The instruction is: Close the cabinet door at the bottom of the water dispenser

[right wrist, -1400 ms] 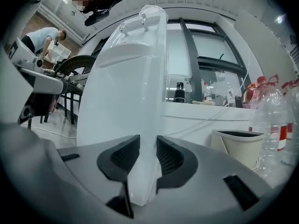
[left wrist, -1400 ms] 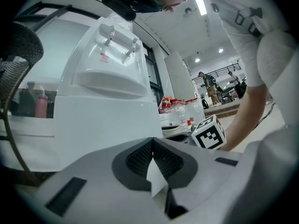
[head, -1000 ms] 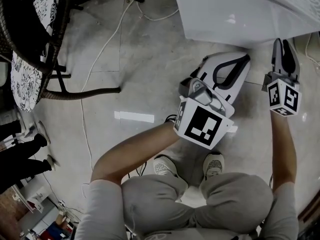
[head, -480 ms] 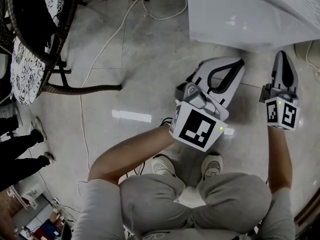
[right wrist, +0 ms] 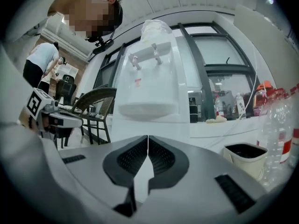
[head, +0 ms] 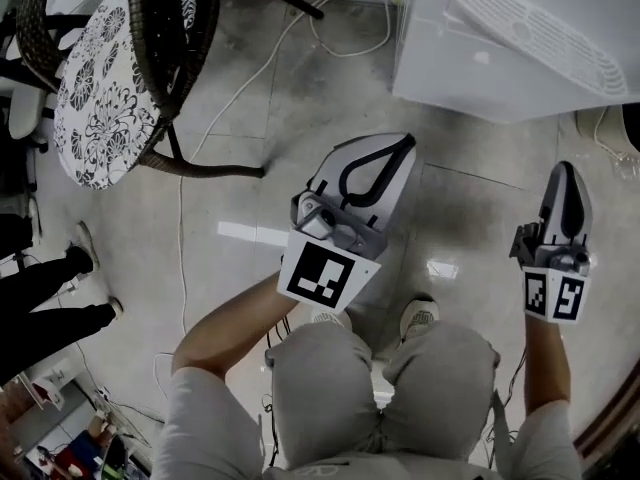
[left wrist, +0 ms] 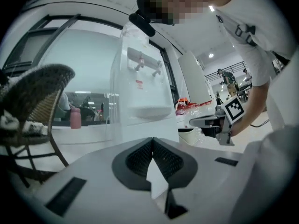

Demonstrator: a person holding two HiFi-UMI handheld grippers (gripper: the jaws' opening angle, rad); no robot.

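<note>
The white water dispenser [head: 520, 38] stands at the top right of the head view, its drip grille facing up. It rises straight ahead in the left gripper view [left wrist: 140, 92] and in the right gripper view [right wrist: 149, 83]. Its bottom cabinet door is hidden behind my own jaws in both gripper views. My left gripper [head: 398, 146] is shut and empty and hangs over the floor short of the dispenser. My right gripper [head: 566, 173] is to its right, also shut with nothing in it. Each gripper shows in the other's view: the right gripper [left wrist: 205, 121] and the left gripper [right wrist: 70, 120].
A wicker chair [head: 170, 28] and a round patterned table [head: 110, 98] stand at the upper left. A white cable [head: 235, 78] runs over the tiled floor. Another person's legs [head: 50, 278] are at the left edge. A white bin [right wrist: 245, 155] and bottles [right wrist: 280, 129] sit right of the dispenser.
Both grippers have drawn back from the dispenser and risen. The head view has shifted, so the table and more of the dispenser's top now show.
</note>
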